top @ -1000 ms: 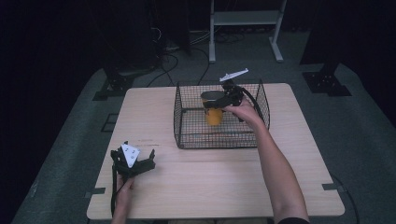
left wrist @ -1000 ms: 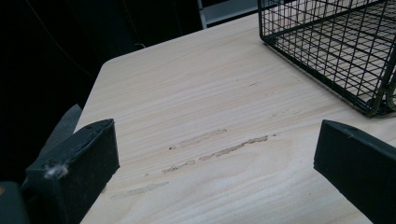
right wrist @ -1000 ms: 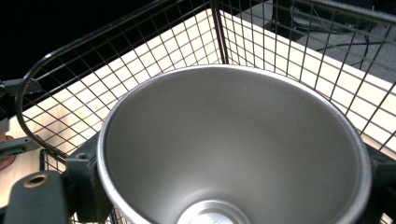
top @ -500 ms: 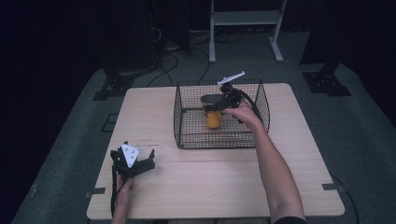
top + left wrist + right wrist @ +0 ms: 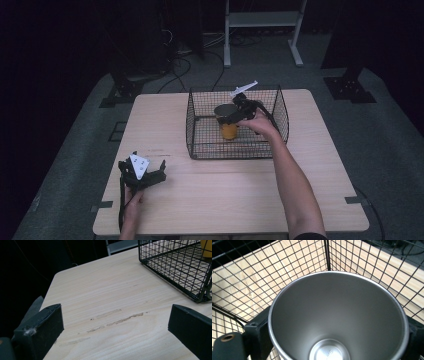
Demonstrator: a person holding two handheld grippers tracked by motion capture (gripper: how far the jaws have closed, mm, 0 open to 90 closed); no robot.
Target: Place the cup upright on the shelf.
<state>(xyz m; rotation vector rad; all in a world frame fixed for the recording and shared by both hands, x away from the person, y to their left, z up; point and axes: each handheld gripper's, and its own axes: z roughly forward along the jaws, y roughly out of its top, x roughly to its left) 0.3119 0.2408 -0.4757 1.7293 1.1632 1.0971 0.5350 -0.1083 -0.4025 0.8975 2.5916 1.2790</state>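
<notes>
Right claw (image 5: 226, 120) clamped on a steel cup (image 5: 228, 123) inside the wire basket (image 5: 200, 135); left claw (image 5: 159, 171) released, resting on the table (image 5: 225, 195).

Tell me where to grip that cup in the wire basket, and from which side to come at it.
Grip the cup across its round body just under the rim, coming from above through the basket's open top, since wire walls block the sides. It stands upright, mouth up. The right gripper already has it this way, a jaw on either side.
</notes>
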